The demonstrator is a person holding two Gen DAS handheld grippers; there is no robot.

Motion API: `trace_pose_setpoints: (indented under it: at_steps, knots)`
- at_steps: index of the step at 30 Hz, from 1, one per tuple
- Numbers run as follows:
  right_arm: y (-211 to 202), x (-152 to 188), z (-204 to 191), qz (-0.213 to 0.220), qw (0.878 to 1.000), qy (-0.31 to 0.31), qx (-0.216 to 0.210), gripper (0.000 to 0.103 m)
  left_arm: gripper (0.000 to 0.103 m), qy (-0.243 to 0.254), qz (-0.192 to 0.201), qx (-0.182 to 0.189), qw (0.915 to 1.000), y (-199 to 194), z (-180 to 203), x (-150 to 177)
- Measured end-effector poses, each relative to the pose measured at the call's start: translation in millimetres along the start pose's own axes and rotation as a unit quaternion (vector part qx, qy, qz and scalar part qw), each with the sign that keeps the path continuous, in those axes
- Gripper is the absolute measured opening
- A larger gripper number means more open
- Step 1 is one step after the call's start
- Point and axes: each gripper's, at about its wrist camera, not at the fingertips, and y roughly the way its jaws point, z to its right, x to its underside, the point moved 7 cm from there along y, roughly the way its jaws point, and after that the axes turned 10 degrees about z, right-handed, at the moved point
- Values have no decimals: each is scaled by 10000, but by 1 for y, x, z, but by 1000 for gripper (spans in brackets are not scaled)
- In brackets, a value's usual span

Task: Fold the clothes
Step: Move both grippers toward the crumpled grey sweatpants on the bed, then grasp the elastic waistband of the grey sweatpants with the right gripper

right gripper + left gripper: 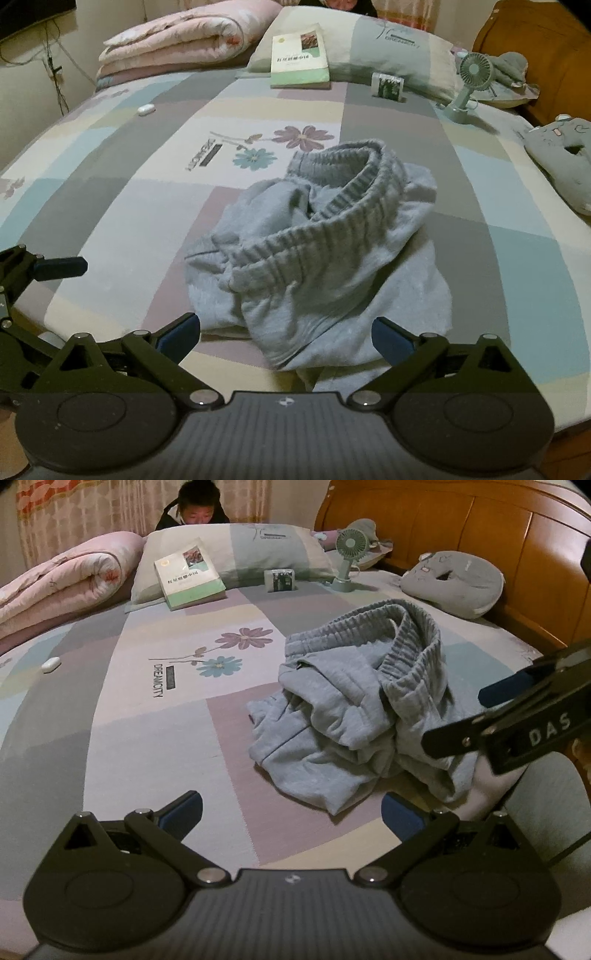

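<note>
A crumpled pair of grey sweatpants (317,258) lies in a heap on a bed (110,192) covered with a patchwork floral sheet, toward the near edge. The left tongs (291,812) and right tongs (286,334) both hover over that near edge, spread wide and holding nothing; the right pair frames the heap's nearest folds. Along the far edge lie a pillow (399,44), a book (299,55), a small green fan (469,81) and a rolled pink quilt (177,40).

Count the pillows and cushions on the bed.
3: a patchwork pillow under the book, a grey face-shaped cushion by the headboard, a grey one behind the fan. More may be hidden.
</note>
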Motion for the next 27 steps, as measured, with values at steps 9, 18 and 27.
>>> trace_pose_setpoints:
  at_steps: [9,18,27]
  knots:
    - [-3,3,-2,68,9999,-93,-102,101,102,-436,-131,-116,9989,5,9,-4]
    - [-9,-1,21,226,9997,62,-83,101,102,-177,-171,-183,9995,12,29,-19]
    - [-10,-19,47,306,9994,165,-24,84,102,-81,-207,-24,9998,26,41,-29]
